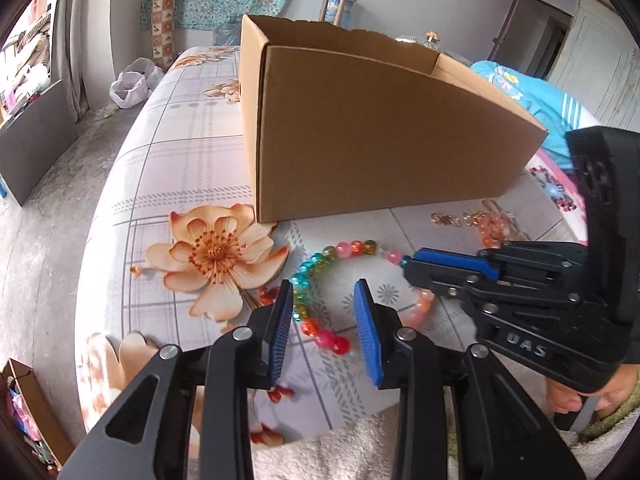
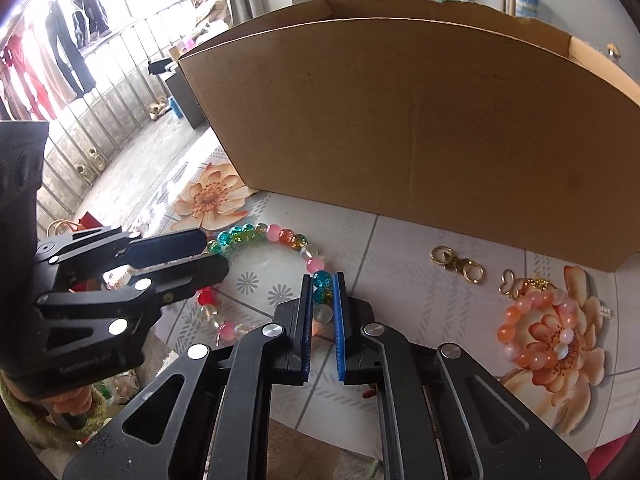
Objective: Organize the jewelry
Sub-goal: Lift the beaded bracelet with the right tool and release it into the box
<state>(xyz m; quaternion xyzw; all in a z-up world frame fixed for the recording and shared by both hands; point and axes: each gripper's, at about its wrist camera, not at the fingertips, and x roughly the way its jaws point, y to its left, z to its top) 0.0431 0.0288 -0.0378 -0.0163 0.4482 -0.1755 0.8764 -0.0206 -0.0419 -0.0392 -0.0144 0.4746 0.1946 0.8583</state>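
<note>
A multicoloured bead bracelet (image 1: 320,264) lies on the floral tablecloth in front of an open cardboard box (image 1: 372,136). My left gripper (image 1: 324,292) is open, its fingers on either side of the bracelet's left arc. My right gripper (image 2: 323,284) is shut on the bracelet's right side (image 2: 320,280); it also shows in the left wrist view (image 1: 406,262). The left gripper shows in the right wrist view (image 2: 212,252). An orange-pink bead bracelet (image 2: 540,332) and gold clasps (image 2: 458,262) lie to the right.
The box (image 2: 420,128) stands close behind the jewelry. A gold butterfly charm (image 2: 510,282) lies by the orange bracelet. The table edge (image 1: 116,208) drops off at the left to a concrete floor. A towel (image 1: 340,448) lies at the near edge.
</note>
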